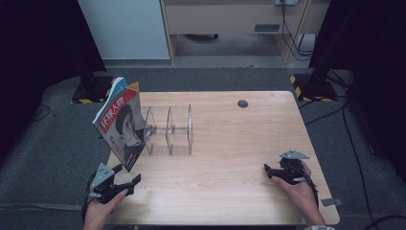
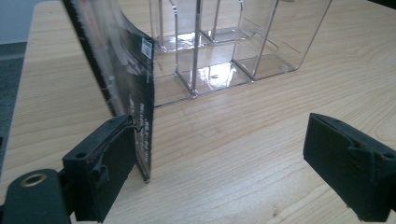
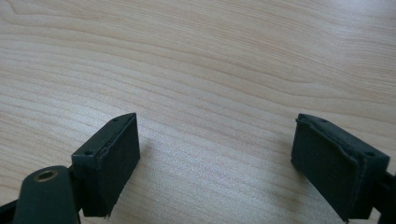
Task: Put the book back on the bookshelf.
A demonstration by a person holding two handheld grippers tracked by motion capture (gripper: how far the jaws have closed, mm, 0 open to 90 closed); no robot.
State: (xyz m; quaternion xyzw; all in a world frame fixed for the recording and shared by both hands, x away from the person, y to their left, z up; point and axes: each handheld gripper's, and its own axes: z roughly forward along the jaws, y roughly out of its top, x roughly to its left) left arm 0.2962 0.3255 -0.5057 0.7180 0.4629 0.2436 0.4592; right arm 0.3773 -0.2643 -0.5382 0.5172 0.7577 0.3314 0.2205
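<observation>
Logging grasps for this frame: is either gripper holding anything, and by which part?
Nothing is held. The left gripper is open, one finger beside the magazine's lower corner. The right gripper is open over the table.

the table is light wood with fine brown grain lines, and both grippers, left and right, are black with a grey plate on top. just ahead of the left gripper, the magazine has a red band with white characters over a black and white portrait. beyond it the divider rack is clear and colourless.
</observation>
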